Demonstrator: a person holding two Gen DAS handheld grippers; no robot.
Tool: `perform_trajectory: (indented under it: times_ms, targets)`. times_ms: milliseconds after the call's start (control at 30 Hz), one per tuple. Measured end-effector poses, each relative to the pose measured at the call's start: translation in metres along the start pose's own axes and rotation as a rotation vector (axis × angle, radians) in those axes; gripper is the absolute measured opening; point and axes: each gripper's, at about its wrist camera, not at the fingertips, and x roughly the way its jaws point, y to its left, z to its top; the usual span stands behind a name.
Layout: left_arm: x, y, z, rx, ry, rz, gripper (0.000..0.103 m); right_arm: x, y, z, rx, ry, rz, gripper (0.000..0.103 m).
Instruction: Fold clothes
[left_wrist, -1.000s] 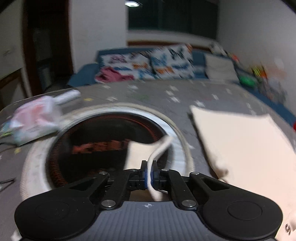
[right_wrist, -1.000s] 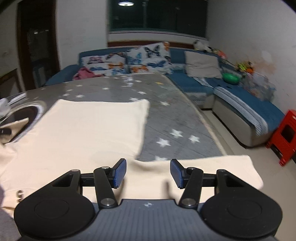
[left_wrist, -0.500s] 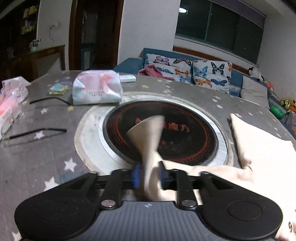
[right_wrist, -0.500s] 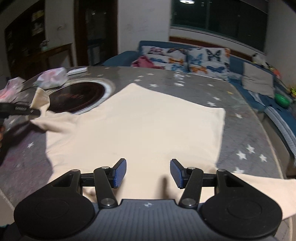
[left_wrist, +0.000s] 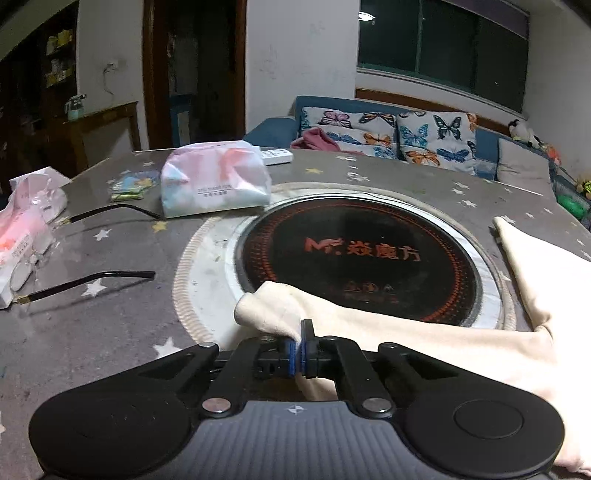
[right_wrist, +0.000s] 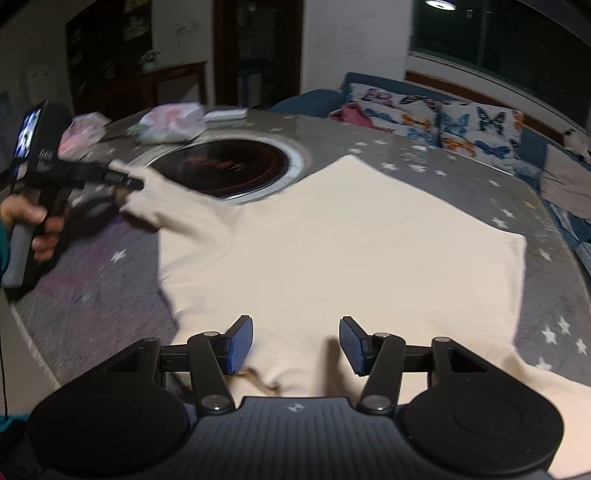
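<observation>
A cream long-sleeved shirt (right_wrist: 332, 251) lies spread on the grey star-patterned table. My left gripper (left_wrist: 301, 347) is shut on the end of its left sleeve (left_wrist: 273, 310), which lies at the near rim of the round black cooktop (left_wrist: 354, 254). In the right wrist view the left gripper (right_wrist: 122, 181) shows at far left, holding that sleeve stretched out. My right gripper (right_wrist: 295, 343) is open and empty, just above the shirt's near edge, by the collar.
A tissue pack (left_wrist: 214, 181), a pink pack (left_wrist: 22, 229), a remote (left_wrist: 275, 157) and thin black rods (left_wrist: 92, 278) lie on the table's left and far side. A blue sofa with butterfly cushions (left_wrist: 399, 136) stands behind. The table edge (right_wrist: 554, 206) curves at right.
My left gripper has pulled the sleeve down and leftward, from above the cooktop to its near rim. My right gripper has swung left over the shirt and stayed open.
</observation>
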Motion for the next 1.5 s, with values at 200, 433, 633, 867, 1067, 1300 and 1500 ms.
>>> perform_trajectory:
  times_ms: [200,433,633,867,1067,1300,1500]
  targets:
    - [-0.017,0.016,-0.008,-0.019,-0.011,0.066,0.003,0.002,0.024,-0.004,-0.103,0.031,0.078,0.049]
    - [-0.041,0.050,-0.023,-0.032,-0.015,0.167,0.008,-0.008,0.039,-0.009,-0.176,0.040,0.184,0.048]
    - [-0.045,0.071,-0.008,-0.063,-0.038,0.238,0.017,-0.020,0.034,-0.002,-0.158,0.010,0.177,0.048]
    - [-0.063,0.028,0.016,-0.011,-0.079,-0.013,0.016,-0.023,-0.016,0.010,0.003,-0.030,0.023,0.047]
    - [-0.059,-0.051,0.016,0.143,-0.026,-0.332,0.016,-0.008,-0.077,0.025,0.195,-0.054,-0.119,0.037]
    - [-0.029,-0.106,0.008,0.244,0.050,-0.436,0.017,0.021,-0.131,0.041,0.352,-0.058,-0.159,0.030]
    - [-0.010,-0.091,0.001,0.238,0.087,-0.412,0.017,0.057,-0.160,0.047,0.445,-0.037,-0.202,0.021]
